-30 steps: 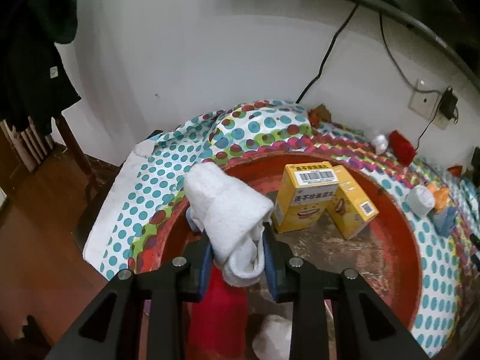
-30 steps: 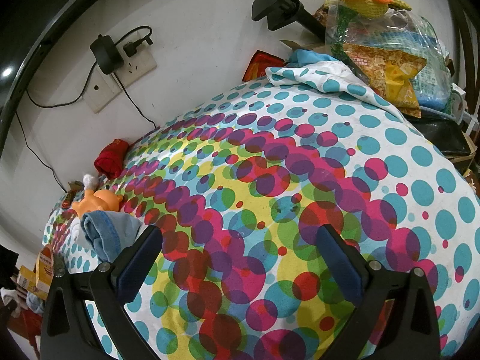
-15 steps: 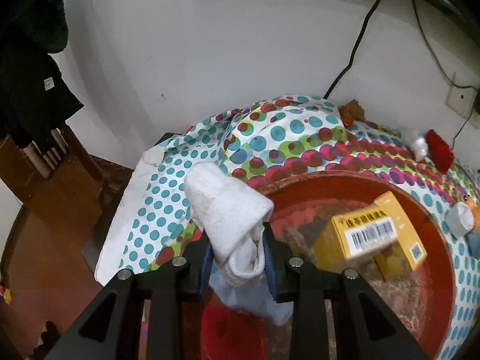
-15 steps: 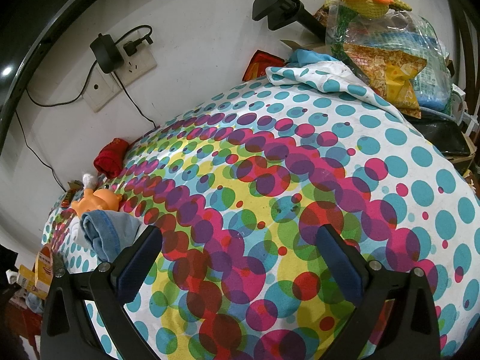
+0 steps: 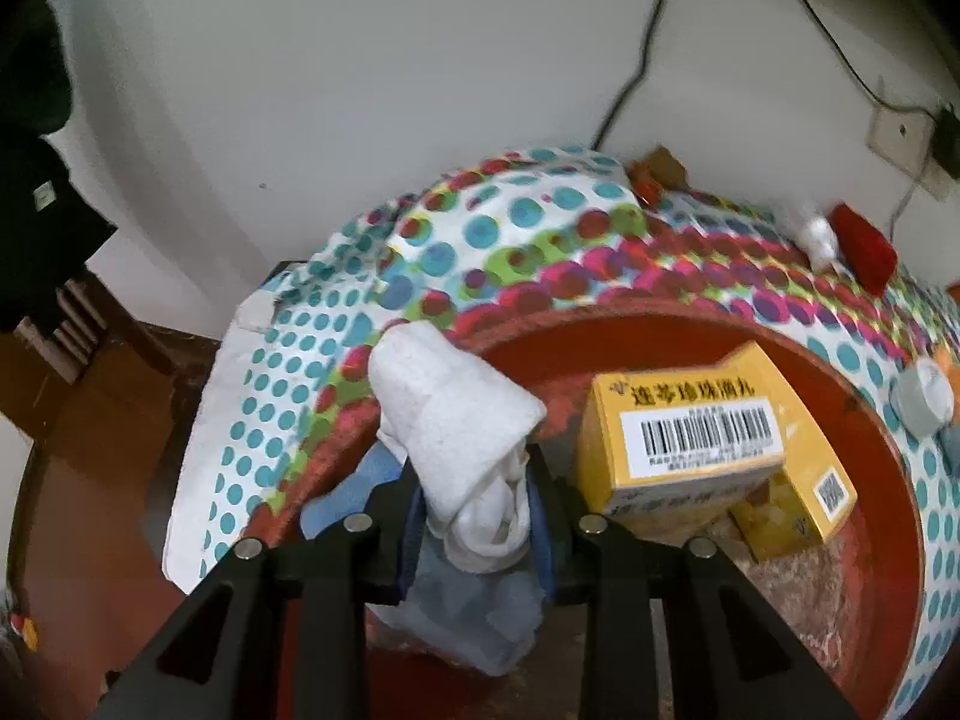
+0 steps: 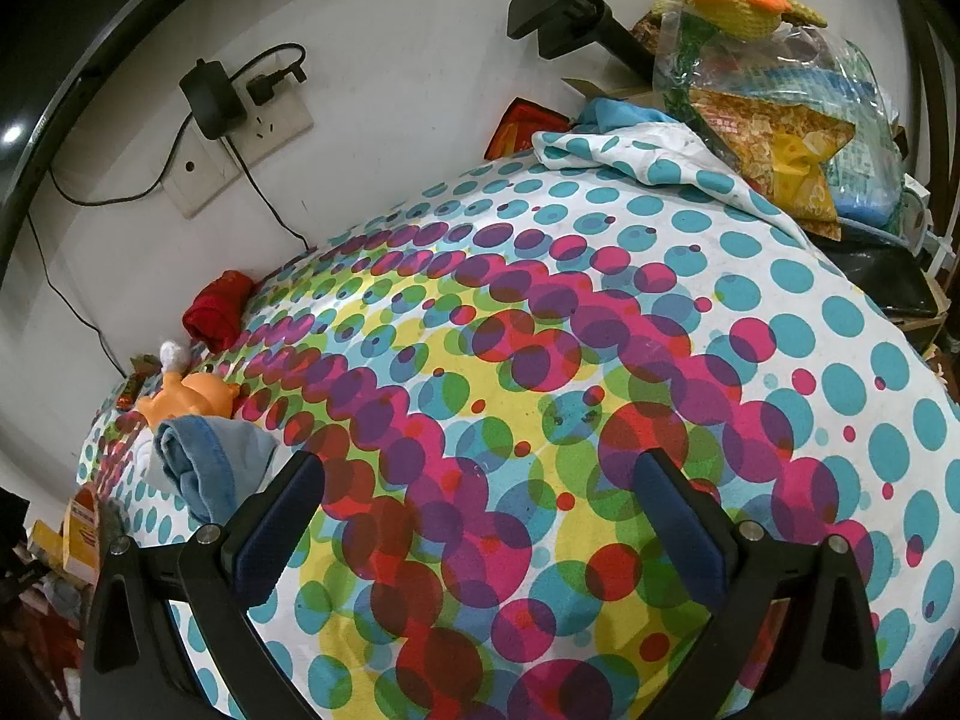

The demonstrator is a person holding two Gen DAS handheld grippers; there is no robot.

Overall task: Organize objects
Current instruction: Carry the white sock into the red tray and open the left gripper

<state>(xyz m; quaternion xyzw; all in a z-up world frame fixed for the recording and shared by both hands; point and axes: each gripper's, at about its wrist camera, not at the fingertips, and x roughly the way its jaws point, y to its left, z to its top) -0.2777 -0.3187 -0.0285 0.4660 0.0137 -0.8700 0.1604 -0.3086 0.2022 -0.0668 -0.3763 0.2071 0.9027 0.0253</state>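
Polka-dot cloth (image 6: 540,360) covers table, white wall behind; left tool (image 5: 474,516) grips white towel (image 5: 456,420); right tool (image 6: 474,516) released.

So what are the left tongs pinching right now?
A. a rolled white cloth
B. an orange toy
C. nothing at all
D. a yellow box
A: the left tongs are closed on a rolled white cloth above the red basin, beside the yellow box.
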